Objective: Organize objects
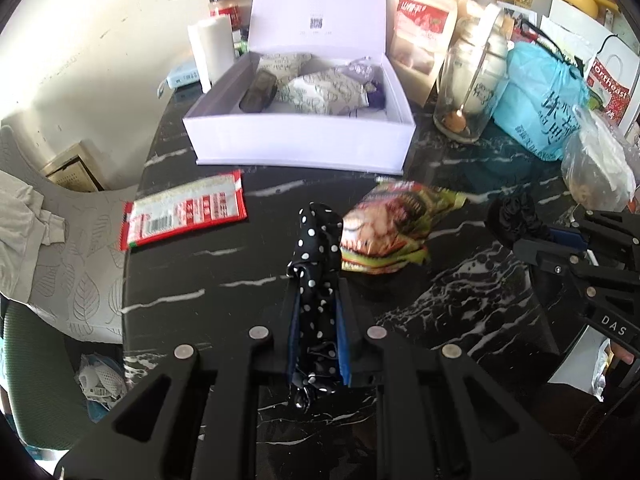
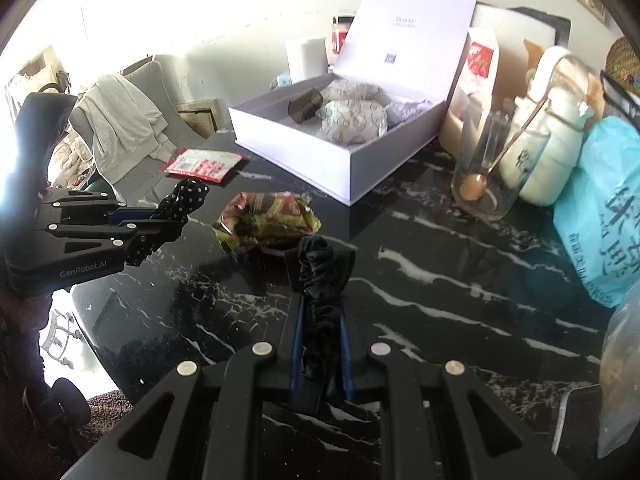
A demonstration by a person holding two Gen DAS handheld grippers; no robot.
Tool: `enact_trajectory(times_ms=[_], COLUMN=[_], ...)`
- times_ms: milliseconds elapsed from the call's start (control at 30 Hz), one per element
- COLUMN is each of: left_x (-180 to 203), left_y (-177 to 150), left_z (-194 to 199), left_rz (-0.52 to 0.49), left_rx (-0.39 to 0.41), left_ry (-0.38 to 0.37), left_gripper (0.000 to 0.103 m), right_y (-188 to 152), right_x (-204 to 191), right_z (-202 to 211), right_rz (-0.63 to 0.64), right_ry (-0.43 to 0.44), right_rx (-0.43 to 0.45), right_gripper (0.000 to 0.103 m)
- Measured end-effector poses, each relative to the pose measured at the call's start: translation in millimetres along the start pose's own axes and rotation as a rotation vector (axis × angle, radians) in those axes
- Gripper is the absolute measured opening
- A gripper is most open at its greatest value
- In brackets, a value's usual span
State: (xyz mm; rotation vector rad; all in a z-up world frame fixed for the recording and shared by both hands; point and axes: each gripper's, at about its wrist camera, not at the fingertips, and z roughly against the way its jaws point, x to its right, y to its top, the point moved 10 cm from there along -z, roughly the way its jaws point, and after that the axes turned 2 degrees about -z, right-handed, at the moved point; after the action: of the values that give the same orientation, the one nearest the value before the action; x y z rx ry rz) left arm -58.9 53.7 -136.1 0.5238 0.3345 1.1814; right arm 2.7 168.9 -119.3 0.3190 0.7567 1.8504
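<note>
My left gripper (image 1: 318, 280) is shut on a black polka-dot scrunchie (image 1: 316, 248), held a little above the black marble table (image 1: 200, 264). The same scrunchie (image 2: 186, 196) shows at the left of the right wrist view. My right gripper (image 2: 322, 304) is shut on a plain black scrunchie (image 2: 324, 276), which also appears at the right edge of the left wrist view, black scrunchie (image 1: 516, 216). Beyond both stands an open white box (image 1: 304, 140), (image 2: 352, 160) holding wrapped packets and a dark object.
A crumpled green-red snack packet (image 1: 384, 232), (image 2: 268, 216) lies between the grippers and the box. A red-white sachet (image 1: 184, 210) lies left. A glass jar with a spoon (image 2: 492, 168), a blue bag (image 2: 608, 208), a paper roll (image 1: 212, 48) and pouches crowd the back and right.
</note>
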Motion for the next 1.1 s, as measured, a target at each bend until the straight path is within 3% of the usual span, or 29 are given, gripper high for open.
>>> enact_trajectory(times_ms=[600, 1100], left_x=[9, 16], left_y=[52, 92], left_z=[41, 15], left_rz=[-0.02, -0.036], left_rx=[0.068, 0.045], left_ry=[-0.015, -0.049], left_gripper=[0.015, 0.015], right_y=[45, 80], right_x=[-8, 18], right_z=[38, 30], right_rz=[0.069, 0.082], right_ry=[0.044, 0.021], right_rx=[0.096, 0.106], right_gripper=[0.015, 0.015])
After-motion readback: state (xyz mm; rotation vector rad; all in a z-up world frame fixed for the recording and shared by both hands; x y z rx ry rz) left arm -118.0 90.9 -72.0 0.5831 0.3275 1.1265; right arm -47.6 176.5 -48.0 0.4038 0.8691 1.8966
